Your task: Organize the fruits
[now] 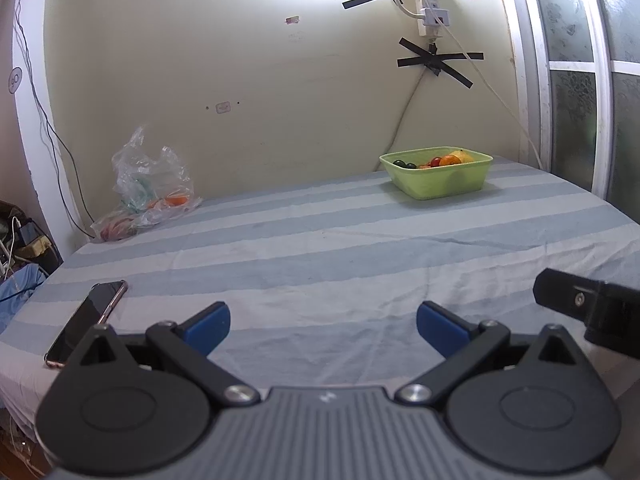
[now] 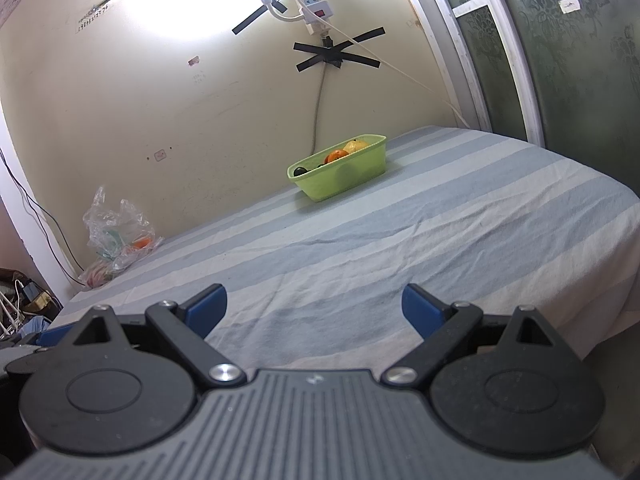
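Left gripper (image 1: 323, 322) and right gripper (image 2: 314, 307) look alike: blue pads (image 1: 210, 326) on black linkage arms, silver pivot screws (image 1: 236, 393), round black discs (image 1: 120, 408) either side, a ribbed grey body (image 2: 312, 420) behind with a small white mark

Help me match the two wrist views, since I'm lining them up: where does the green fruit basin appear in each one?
Left wrist view: the green fruit basin sits upper right of centre, at the far side of the striped cloth near the wall.
Right wrist view: the basin sits just above centre, slightly right, tilted with the frame.
Shared landmark: the black tape cross on the wall above the basin.
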`<state>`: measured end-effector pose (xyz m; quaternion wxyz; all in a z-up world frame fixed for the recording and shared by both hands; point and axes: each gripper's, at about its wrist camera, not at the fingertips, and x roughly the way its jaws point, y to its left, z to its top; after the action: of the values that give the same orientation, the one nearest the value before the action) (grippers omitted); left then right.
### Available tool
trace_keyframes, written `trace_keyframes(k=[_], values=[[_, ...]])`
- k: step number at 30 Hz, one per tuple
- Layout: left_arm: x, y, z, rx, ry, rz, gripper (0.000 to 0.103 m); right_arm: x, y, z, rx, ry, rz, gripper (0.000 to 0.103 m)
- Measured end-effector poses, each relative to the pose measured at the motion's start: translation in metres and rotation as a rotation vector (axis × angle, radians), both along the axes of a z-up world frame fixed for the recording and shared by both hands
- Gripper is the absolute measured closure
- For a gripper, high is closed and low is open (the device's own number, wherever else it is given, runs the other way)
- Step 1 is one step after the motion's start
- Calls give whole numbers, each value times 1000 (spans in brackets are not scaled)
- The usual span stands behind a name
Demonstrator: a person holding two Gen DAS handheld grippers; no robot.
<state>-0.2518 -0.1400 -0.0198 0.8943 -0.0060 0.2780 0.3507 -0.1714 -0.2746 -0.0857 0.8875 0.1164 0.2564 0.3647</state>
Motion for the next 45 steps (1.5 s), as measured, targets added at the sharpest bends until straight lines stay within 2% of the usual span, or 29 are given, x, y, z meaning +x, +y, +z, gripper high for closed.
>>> trace_keyframes(k=[45], values=[[-1,-1,-2,5,8,-46,0,-1,-1,-1,2,6,-3,7]])
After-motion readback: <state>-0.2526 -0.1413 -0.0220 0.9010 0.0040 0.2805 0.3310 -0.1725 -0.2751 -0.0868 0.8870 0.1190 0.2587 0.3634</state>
